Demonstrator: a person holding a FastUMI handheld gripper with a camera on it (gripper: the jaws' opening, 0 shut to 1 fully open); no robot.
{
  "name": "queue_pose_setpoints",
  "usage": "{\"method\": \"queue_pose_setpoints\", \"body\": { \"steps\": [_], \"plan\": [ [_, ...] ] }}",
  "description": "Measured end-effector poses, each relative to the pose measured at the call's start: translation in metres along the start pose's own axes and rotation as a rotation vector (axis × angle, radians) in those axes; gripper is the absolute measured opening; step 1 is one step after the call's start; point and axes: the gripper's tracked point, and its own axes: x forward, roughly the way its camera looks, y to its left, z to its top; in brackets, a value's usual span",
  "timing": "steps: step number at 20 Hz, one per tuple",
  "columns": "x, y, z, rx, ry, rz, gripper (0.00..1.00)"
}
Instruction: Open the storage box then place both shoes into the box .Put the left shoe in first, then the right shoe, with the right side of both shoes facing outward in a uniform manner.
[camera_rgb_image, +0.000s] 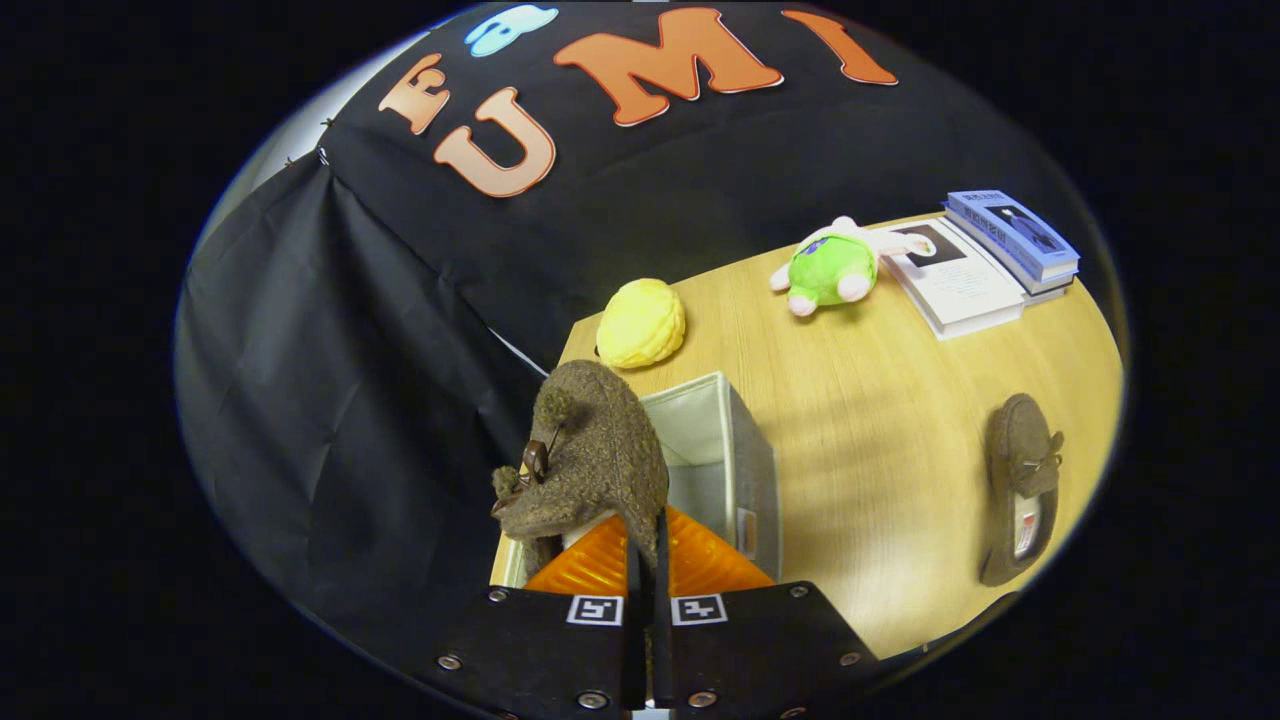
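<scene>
Fuzzy brown shoe (590, 450) pinched by the closed gripper (645, 545) above the open grey fabric box (745, 450).
A matching shoe (1020, 485) (sole-side tilted) is seen far right on the pale wooden table (880, 400).

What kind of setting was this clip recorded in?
Probably a staged recording booth, not a real home: black cloth wall, a wooden table with books and a plush toy. The gripper holds a shoe over the storage box.
</scene>
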Motion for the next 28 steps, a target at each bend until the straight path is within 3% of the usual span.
{"method": "queue_pose_setpoints", "body": {
  "steps": [7, 11, 12, 14, 15, 17, 21, 28],
  "plan": [
    [0.059, 0.004, -0.051, 0.098, 0.142, -0.043, 0.03],
    [0.066, 0.006, -0.065, 0.174, 0.169, -0.055, 0.05],
    [0.065, 0.012, -0.071, 0.178, 0.198, -0.031, 0.08],
    [0.061, 0.026, -0.077, 0.130, 0.234, 0.036, 0.30],
    [0.059, 0.031, -0.075, 0.104, 0.218, 0.055, 0.48],
    [0.050, 0.029, -0.070, 0.061, 0.202, 0.075, 0.64],
    [0.011, 0.034, -0.055, 0.061, 0.141, 0.141, 0.73],
    [-0.057, -0.020, -0.010, 0.002, -0.048, 0.127, 0.84]
  ]
}}
